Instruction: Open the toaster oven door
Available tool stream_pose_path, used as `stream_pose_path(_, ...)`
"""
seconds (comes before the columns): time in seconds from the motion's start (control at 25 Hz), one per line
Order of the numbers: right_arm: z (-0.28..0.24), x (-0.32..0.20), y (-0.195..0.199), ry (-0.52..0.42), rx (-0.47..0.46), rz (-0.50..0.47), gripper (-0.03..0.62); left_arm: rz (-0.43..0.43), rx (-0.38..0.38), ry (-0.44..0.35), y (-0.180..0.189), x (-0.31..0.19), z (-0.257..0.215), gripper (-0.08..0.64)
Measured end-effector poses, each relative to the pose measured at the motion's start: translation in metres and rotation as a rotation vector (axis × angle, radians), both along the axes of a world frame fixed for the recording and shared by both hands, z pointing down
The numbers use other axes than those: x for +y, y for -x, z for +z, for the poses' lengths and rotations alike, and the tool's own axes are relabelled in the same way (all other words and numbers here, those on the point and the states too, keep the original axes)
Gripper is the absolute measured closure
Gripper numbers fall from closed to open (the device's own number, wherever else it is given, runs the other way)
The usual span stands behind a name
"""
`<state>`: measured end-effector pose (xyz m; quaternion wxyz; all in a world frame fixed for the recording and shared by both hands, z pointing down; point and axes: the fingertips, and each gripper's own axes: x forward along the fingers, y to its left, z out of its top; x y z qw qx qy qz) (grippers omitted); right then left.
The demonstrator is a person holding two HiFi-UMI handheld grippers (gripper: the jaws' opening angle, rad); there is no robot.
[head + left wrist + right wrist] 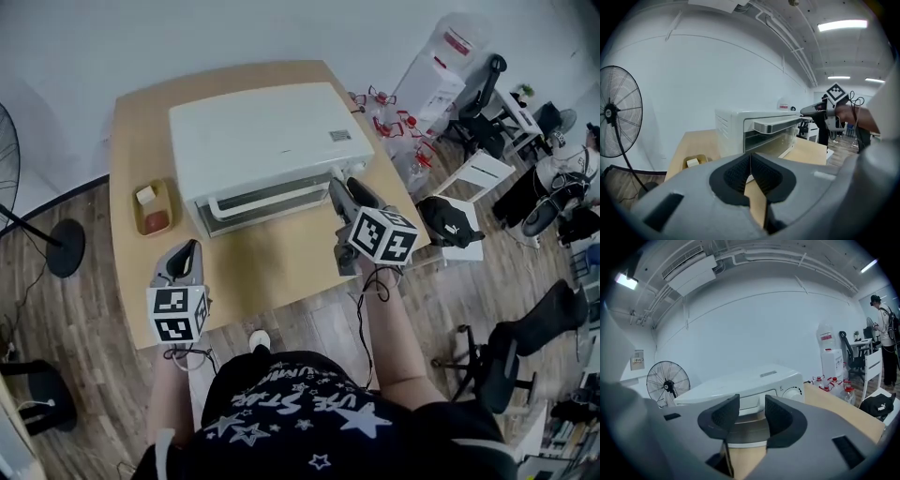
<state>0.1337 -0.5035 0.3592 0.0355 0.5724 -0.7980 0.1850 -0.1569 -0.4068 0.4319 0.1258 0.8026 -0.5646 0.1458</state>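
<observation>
A white toaster oven (pixel 267 141) stands on the wooden table (pixel 281 272), its glass door upright against the front, with a long handle (pixel 272 197) along the door's top edge. My right gripper (pixel 341 187) is at the right end of that handle, close to the oven's front. It is open, and in the right gripper view (pixel 752 411) the oven (pixel 754 380) shows through the gap with nothing pressed between the pads. My left gripper (pixel 190 251) hovers over the table's front left, apart from the oven (pixel 759 129), with its jaws (pixel 751 164) shut and empty.
A small orange tray (pixel 153 208) with two small items lies left of the oven. A standing fan (pixel 616 112) is beyond the table's left side. Water bottles (pixel 394 122), a black bag (pixel 450 225) and office chairs (pixel 525 337) crowd the right.
</observation>
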Motion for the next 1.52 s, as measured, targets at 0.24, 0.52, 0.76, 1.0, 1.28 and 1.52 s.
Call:
stream_pose_path(0.24,0.006,-0.033,0.0,0.055,0.057,0.005,0.428,-0.01,0.013,0.007,0.007,-0.015,0.002,0.538)
stream_pose_path(0.52,0.02,-0.041,-0.001,0.154,0.055,-0.025,0.453,-0.019,0.017,0.013,0.006,-0.019,0.005,0.538)
stream_pose_path(0.76,0.023,-0.041,0.0,0.149,0.074,-0.047,0.456,-0.036,0.014,0.024,-0.001,-0.011,0.01,0.538)
stream_pose_path(1.0,0.021,-0.019,-0.002,0.147,0.11,-0.07,0.456,-0.066,-0.006,0.038,-0.008,0.016,0.004,0.538)
stream_pose_path(1.28,0.04,0.019,-0.015,0.137,0.213,-0.091,0.473,-0.081,-0.022,0.065,-0.028,0.052,0.017,0.538)
stream_pose_path(1.52,0.06,0.052,-0.03,0.16,0.247,-0.096,0.512,-0.092,-0.028,0.084,-0.041,0.081,0.023,0.538)
